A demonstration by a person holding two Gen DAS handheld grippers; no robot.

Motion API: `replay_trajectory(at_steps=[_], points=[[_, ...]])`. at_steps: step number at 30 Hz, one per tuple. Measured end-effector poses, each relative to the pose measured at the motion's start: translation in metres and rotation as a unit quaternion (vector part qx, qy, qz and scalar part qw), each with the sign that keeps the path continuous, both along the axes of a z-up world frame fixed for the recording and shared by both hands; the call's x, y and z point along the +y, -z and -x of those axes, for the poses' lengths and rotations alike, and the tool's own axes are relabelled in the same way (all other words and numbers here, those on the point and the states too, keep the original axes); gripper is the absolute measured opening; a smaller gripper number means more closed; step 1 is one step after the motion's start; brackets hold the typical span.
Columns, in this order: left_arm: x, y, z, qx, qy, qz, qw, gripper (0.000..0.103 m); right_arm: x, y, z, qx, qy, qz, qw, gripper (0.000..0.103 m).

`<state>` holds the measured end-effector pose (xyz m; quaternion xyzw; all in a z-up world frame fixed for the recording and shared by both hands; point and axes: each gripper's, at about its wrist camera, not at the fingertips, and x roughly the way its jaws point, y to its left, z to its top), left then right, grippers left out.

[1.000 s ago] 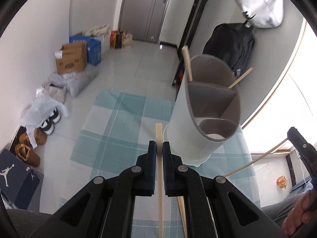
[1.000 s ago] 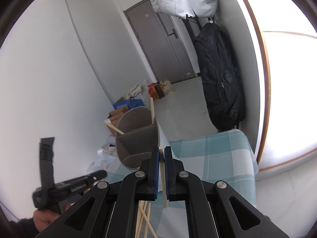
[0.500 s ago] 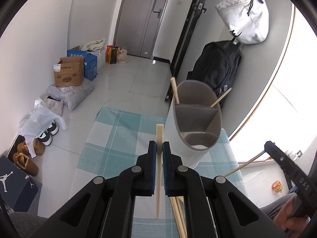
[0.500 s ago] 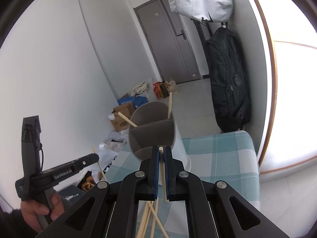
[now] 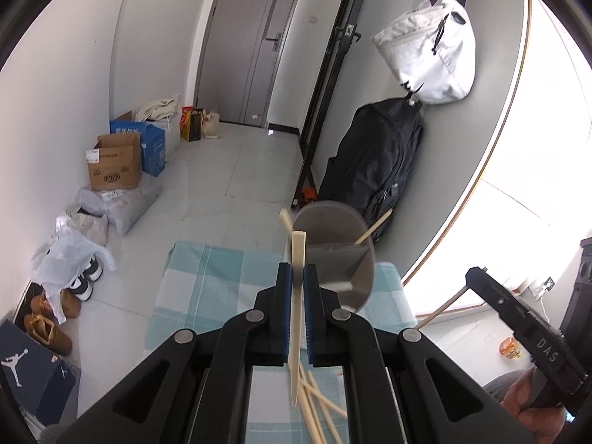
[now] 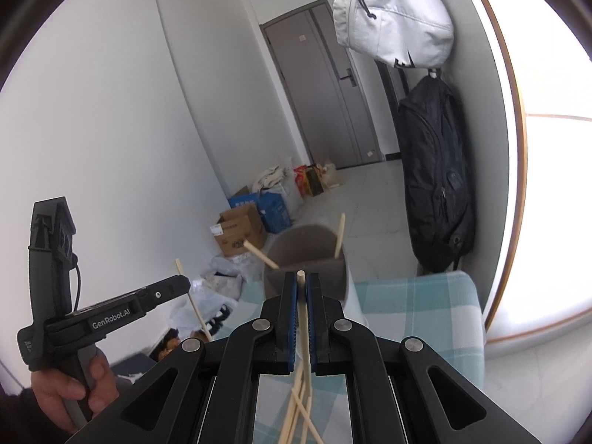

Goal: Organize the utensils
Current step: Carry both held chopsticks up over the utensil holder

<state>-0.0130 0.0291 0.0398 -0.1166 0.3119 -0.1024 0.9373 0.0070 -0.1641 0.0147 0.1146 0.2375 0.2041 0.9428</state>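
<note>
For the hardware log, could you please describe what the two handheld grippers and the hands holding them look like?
Both the left gripper and right gripper are matte black with silver pivot bolts and blue ribbed pads on the fingers. Seen side-on, one body reads "GenRobot.AI", with a thin black cable; the other shows "DAS". The left hand is bare.

Left wrist view looking forward and down along the left gripper (image 5: 298,288), raised above the checked cloth (image 5: 207,288), right wrist view along the right gripper (image 6: 303,292), lower and nearer, both sharing the grey holder (image 5: 333,248) (image 6: 307,251), door (image 5: 255,44) (image 6: 322,92), black backpack (image 5: 373,162) (image 6: 436,177).
</note>
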Motion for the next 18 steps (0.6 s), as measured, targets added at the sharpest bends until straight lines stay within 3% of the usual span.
replay_trajectory(at_steps=[11,18], points=[[0.001,-0.052,-0.031,-0.016,0.01,0.02,0.9996,0.002,-0.005,-0.059,-0.036,-0.008,-0.005,-0.028,1.0,0.004],[-0.001,-0.077,-0.055,-0.033,0.01,0.03,0.9989,0.002,0.001,-0.09,-0.067,-0.022,-0.008,-0.018,1.0,0.004]])
